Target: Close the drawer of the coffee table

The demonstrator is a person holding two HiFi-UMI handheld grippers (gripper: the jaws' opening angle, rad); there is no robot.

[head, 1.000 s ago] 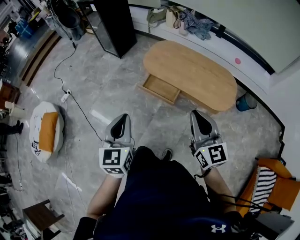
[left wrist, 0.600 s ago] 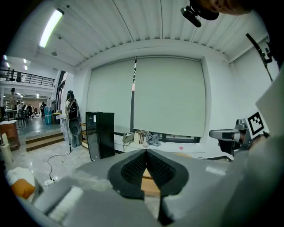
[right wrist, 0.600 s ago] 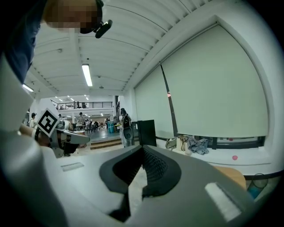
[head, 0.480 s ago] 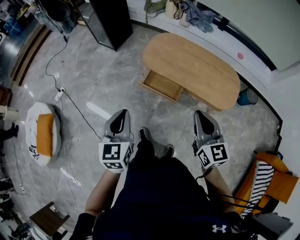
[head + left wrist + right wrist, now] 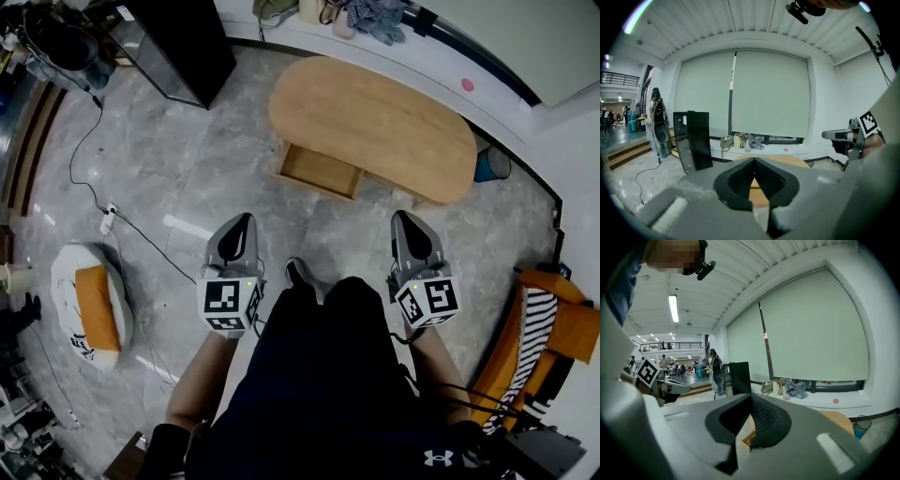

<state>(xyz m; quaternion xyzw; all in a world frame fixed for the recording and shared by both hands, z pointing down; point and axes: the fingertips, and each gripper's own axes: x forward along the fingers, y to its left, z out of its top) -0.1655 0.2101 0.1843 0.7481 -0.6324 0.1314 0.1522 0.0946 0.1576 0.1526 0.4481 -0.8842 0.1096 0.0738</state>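
An oval wooden coffee table (image 5: 375, 122) stands ahead of me on the grey floor. Its drawer (image 5: 319, 172) is pulled out toward me on the near left side, and its inside looks bare. My left gripper (image 5: 245, 221) is shut and empty, held well short of the drawer and left of it. The right gripper (image 5: 404, 219) is also shut and empty, short of the table's near edge. In the left gripper view the table (image 5: 797, 161) shows past the closed jaws. From the right gripper view, the drawer's corner (image 5: 749, 436) peeks below the jaws.
A black speaker cabinet (image 5: 183, 42) stands at the back left. A power cable (image 5: 122, 220) runs across the floor on the left near a white and orange cushion (image 5: 91, 305). A blue bin (image 5: 490, 164) sits right of the table, an orange striped chair (image 5: 548, 333) further right.
The table and drawer now sit lower in the head view and nearer to both grippers. Both grippers stayed shut.
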